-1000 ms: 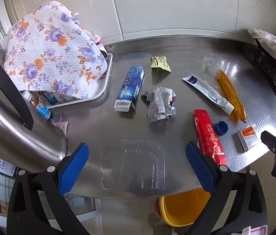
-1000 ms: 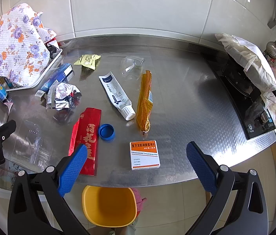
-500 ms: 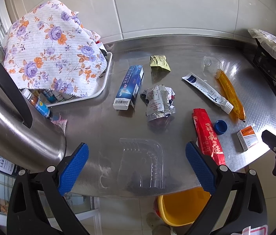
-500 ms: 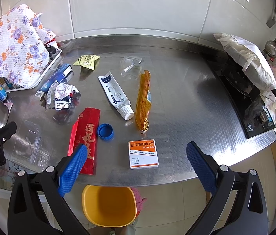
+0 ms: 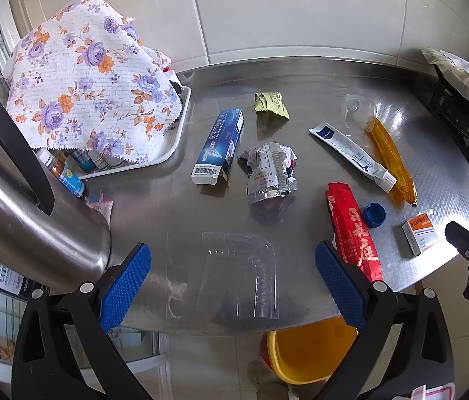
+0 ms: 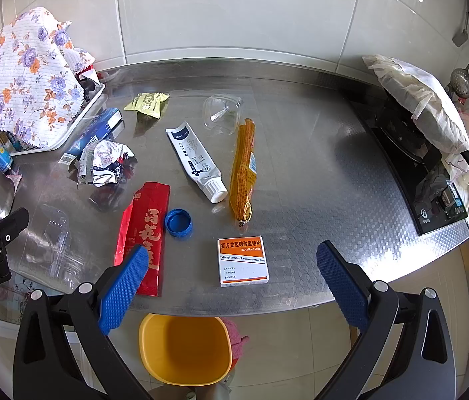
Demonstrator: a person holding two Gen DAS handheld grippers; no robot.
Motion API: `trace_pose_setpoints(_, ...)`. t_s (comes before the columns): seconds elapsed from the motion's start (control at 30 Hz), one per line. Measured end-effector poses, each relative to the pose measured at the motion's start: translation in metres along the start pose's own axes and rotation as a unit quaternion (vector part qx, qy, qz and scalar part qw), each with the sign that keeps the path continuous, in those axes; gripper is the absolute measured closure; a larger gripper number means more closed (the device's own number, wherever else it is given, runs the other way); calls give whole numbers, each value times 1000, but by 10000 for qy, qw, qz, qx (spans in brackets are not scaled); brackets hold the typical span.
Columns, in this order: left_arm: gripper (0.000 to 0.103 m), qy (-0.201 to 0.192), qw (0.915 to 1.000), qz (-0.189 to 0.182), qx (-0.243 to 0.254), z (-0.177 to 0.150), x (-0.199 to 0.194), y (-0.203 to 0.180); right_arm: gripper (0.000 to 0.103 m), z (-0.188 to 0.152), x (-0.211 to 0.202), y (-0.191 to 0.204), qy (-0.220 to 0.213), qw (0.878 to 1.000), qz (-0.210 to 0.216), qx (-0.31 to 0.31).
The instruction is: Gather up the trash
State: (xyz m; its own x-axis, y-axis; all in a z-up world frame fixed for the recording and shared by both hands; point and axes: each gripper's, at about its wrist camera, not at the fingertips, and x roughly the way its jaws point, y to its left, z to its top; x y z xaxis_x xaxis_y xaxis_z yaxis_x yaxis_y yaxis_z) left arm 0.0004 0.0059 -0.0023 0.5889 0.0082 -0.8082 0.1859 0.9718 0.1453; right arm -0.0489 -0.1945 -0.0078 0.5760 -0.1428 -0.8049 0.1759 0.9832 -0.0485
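Trash lies on a steel counter. A clear plastic tray sits at the front edge between the fingers of my open, empty left gripper. A white-and-orange medicine box lies just ahead of my open, empty right gripper. Also there: a red packet, a blue cap, a white tube, an orange sausage wrapper, crumpled foil, a blue toothpaste box, a yellow-green sachet and a clear cup. A yellow bin stands on the floor below the counter edge.
A steel kettle stands at the left front. A white tray of bottles under a floral cloth sits at the back left. A black stove with a cloth-covered pan is on the right. White tiled wall behind.
Both grippers have eased slightly forward toward the counter; the objects have not moved.
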Motion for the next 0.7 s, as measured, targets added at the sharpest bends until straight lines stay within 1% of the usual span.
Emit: trace_pose_setpoints(0.7, 5, 53, 10000, -9, -41, -1, 3, 0, 3, 0, 0, 2, 32, 10000, -21, -18)
